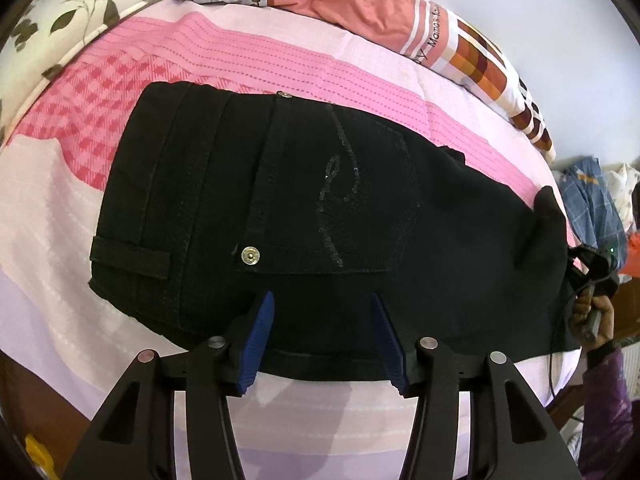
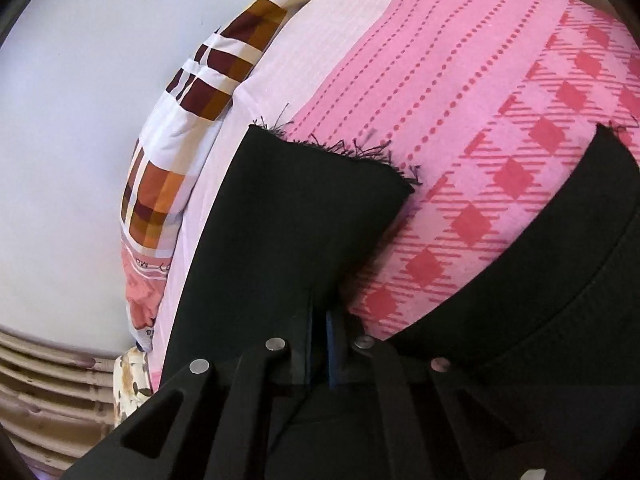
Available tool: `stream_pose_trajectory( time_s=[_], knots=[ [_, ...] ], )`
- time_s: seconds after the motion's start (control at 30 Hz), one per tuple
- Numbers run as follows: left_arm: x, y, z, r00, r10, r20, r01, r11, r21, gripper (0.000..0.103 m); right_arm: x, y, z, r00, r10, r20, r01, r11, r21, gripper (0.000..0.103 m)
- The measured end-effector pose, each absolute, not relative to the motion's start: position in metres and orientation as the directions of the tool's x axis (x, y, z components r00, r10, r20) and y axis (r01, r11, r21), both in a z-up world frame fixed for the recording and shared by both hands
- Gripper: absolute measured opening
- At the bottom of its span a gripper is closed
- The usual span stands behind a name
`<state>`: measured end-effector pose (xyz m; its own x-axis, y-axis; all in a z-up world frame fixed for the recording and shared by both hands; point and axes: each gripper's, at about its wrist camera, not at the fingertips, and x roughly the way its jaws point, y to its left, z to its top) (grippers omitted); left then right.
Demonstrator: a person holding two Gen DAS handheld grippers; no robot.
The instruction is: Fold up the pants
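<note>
Black pants [image 1: 328, 200] lie on a pink bedspread [image 1: 120, 128], waistband to the left, back pocket with a metal button facing up. My left gripper [image 1: 324, 304] is open, its blue fingers [image 1: 260, 336] resting over the near edge of the pants, holding nothing. In the right wrist view my right gripper [image 2: 320, 320] is shut on a frayed-hem pant leg [image 2: 296, 208] and holds it up above the bedspread [image 2: 480, 120]. The other pant leg [image 2: 560, 260] lies to the right. In the left wrist view the right gripper [image 1: 592, 268] shows at the far right, at the lifted leg.
A folded patterned blanket [image 1: 400, 12] lies along the far side of the bed by the wall. A floral pillow [image 1: 60, 20] is at the far left. Clothes [image 1: 600, 200] are piled beyond the bed's right end. A slatted panel [image 2: 48, 384] stands beside the bed.
</note>
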<state>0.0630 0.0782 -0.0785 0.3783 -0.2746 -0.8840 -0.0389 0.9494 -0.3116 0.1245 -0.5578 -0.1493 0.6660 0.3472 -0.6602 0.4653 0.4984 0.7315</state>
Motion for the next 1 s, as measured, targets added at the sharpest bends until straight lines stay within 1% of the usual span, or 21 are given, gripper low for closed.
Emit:
stream_pose_trajectory(
  time_s=[0.13,0.2,0.37,0.57,0.67,0.77,0.9,1.0],
  knots=[
    [0.061,0.076,-0.073,0.389,-0.251,-0.886,-0.024,0.959,-0.282,0.052,0.094,-0.562,-0.125,0.727,0.341,-0.596,0.424,0.46,0.78,0.004],
    [0.059,0.077,-0.07,0.397,-0.237,-0.887,-0.02,0.964,-0.266,0.053,0.074,-0.566,-0.111,0.747,0.329,-0.578,0.414,0.449,0.792,0.004],
    [0.057,0.08,-0.07,0.392,-0.22,-0.894,-0.022,0.969,-0.248,0.055,0.014,-0.586,-0.096,0.767,0.282,-0.576,0.449,0.406,0.796,0.004],
    [0.05,0.088,-0.074,0.39,-0.193,-0.9,-0.033,0.974,-0.223,0.058,-0.057,-0.587,-0.117,0.727,0.264,-0.634,0.539,0.351,0.765,0.004],
    [0.048,0.093,-0.075,0.391,-0.19,-0.9,-0.045,0.973,-0.226,0.058,-0.074,-0.588,-0.135,0.715,0.267,-0.646,0.568,0.316,0.76,0.004],
    [0.047,0.093,-0.075,0.39,-0.189,-0.901,-0.047,0.973,-0.225,0.058,-0.081,-0.589,-0.146,0.718,0.269,-0.642,0.577,0.287,0.765,0.003],
    [0.046,0.092,-0.073,0.397,-0.172,-0.902,-0.035,0.979,-0.202,0.06,-0.082,-0.591,-0.141,0.735,0.26,-0.627,0.562,0.285,0.776,0.003],
    [0.044,0.097,-0.07,0.416,-0.175,-0.893,-0.033,0.978,-0.207,0.06,-0.08,-0.595,-0.145,0.714,0.251,-0.654,0.583,0.306,0.753,0.003]
  ],
)
